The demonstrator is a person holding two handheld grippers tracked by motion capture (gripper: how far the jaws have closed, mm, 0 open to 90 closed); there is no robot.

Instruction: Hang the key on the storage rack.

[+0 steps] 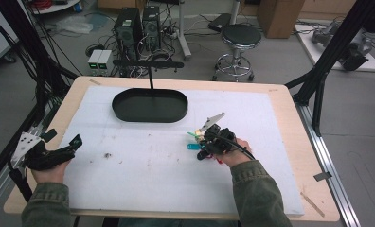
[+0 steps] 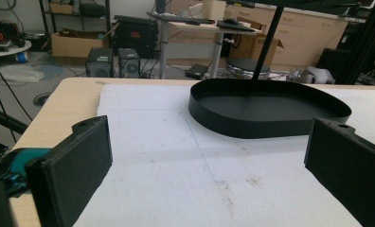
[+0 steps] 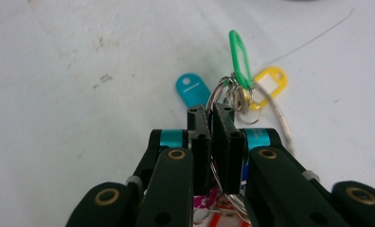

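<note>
Right now my right gripper [image 3: 210, 111] has its jaws pressed together on the metal ring of a key bunch [image 3: 233, 92], lying on the white mat [image 1: 143, 165] in front of the black tray [image 1: 150, 105]. My left gripper [image 1: 58, 151] rests farther from that tray, jaws spread, holding nothing.

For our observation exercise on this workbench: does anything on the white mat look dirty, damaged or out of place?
Yes: the white mat carries brownish stains and a small dark speck near its middle, left of the bunch of key tags that the right gripper pinches by its metal ring. The black oval tray looks intact and sits squarely.
</note>
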